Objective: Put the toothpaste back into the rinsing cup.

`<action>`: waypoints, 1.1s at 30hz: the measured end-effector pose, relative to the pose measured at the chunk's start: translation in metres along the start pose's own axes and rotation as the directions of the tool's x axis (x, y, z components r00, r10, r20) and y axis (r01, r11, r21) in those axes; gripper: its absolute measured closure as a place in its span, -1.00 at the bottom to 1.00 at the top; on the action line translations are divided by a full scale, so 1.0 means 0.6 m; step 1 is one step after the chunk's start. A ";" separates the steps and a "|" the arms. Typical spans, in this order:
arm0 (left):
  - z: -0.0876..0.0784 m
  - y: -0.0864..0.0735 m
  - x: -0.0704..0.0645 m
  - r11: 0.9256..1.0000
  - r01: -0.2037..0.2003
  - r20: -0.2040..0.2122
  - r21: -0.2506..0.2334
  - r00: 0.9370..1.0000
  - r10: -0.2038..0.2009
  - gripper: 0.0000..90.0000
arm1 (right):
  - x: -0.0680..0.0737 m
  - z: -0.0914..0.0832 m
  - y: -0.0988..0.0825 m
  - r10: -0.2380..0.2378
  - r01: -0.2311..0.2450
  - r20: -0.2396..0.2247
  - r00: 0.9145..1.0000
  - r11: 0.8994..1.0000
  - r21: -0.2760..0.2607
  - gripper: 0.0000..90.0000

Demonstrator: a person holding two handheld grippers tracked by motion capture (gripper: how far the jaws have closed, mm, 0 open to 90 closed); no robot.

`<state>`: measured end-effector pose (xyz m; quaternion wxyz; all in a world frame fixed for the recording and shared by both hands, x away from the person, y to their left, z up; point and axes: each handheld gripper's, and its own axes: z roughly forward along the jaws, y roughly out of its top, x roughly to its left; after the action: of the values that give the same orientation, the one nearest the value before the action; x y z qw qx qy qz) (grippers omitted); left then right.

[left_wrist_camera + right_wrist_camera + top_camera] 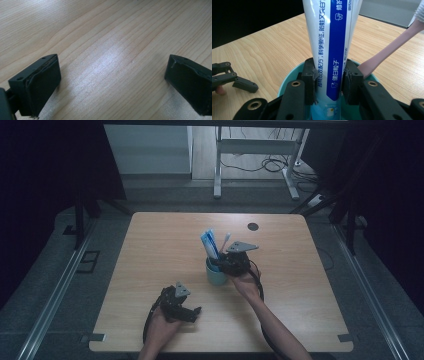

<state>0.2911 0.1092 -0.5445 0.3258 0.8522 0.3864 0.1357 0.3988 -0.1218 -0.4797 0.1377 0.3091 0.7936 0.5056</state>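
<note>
A teal cup [216, 276] stands near the middle of the wooden table [150, 250]. A white and blue toothpaste tube [209, 242] and a pink toothbrush [225, 240] stand in it. My right gripper [222, 265] reaches into the cup from the right. In the right gripper view its pads press both sides of the tube [332, 37] just above the cup's rim [287, 80], and the toothbrush [392, 47] leans off to the right. My left gripper [192, 312] rests low near the table's front edge, open [112, 82] over bare wood.
A dark round hole [253, 226] marks the table's far right part. Beyond the table stands a white desk frame [255, 150] with cables on the floor. Dark curtains hang on both sides. The left gripper [234, 80] lies far left in the right gripper view.
</note>
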 end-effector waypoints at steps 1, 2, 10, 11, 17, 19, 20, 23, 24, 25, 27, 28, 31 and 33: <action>0.000 0.000 0.000 1.000 0.000 0.000 0.000 1.000 0.000 -0.99 | 0.000 0.000 0.000 0.001 -0.001 -0.001 1.000 1.000 0.000 0.49; 0.000 0.000 0.000 1.000 0.000 0.000 0.000 1.000 0.000 -0.99 | 0.000 0.000 0.000 0.001 -0.001 -0.001 1.000 1.000 0.000 0.49; 0.000 0.000 0.000 1.000 0.000 0.001 0.001 1.000 0.000 -0.99 | -0.003 0.001 -0.001 0.010 -0.010 -0.012 1.000 1.000 0.007 0.45; 0.000 0.000 0.000 1.000 0.000 0.001 0.001 1.000 0.000 -0.99 | -0.003 0.001 -0.001 0.011 -0.011 -0.013 1.000 1.000 0.008 0.44; 0.000 0.000 0.000 1.000 0.000 0.000 0.000 1.000 0.000 -0.99 | -0.005 -0.002 0.000 0.017 -0.017 -0.023 1.000 1.000 0.004 0.35; 0.000 0.000 0.000 1.000 0.000 0.000 0.000 1.000 0.000 -0.99 | -0.005 -0.003 0.002 0.017 -0.016 -0.034 0.999 1.000 0.007 0.27; 0.000 0.000 0.000 1.000 0.000 0.000 0.000 1.000 0.000 -0.99 | -0.004 -0.003 0.002 0.013 -0.012 -0.036 0.999 1.000 0.008 0.24; 0.000 0.000 0.000 1.000 0.000 0.000 0.000 1.000 0.000 -0.99 | -0.001 -0.003 0.004 -0.002 0.003 -0.028 1.000 1.000 0.013 0.16; 0.000 0.000 0.000 1.000 0.000 0.000 0.000 1.000 0.000 -0.99 | 0.000 -0.003 0.004 -0.006 0.006 -0.027 1.000 1.000 0.014 0.14; 0.000 0.000 0.000 1.000 0.000 0.000 0.000 1.000 0.000 -0.99 | 0.000 -0.003 0.004 -0.008 0.008 -0.028 1.000 1.000 0.014 0.12; 0.000 0.000 0.000 1.000 0.000 0.000 0.000 1.000 0.000 -0.99 | 0.003 -0.004 0.006 -0.019 0.019 -0.023 1.000 1.000 0.016 0.08; 0.000 0.000 0.000 1.000 0.000 0.000 0.000 1.000 0.000 -0.99 | 0.004 -0.004 0.007 -0.021 0.021 -0.024 0.999 1.000 0.017 0.06; 0.000 0.000 0.000 1.000 0.000 0.000 0.000 1.000 0.000 -0.99 | 0.007 -0.005 0.010 -0.041 0.041 -0.027 0.999 0.999 0.025 0.00; 0.000 0.000 0.000 1.000 -0.001 -0.001 0.000 1.000 0.001 -0.99 | 0.008 -0.006 0.010 -0.045 0.046 -0.026 0.999 0.999 0.024 -0.01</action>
<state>0.2911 0.1092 -0.5445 0.3257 0.8522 0.3861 0.1361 0.3956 -0.1193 -0.4722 0.1354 0.2863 0.8082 0.4965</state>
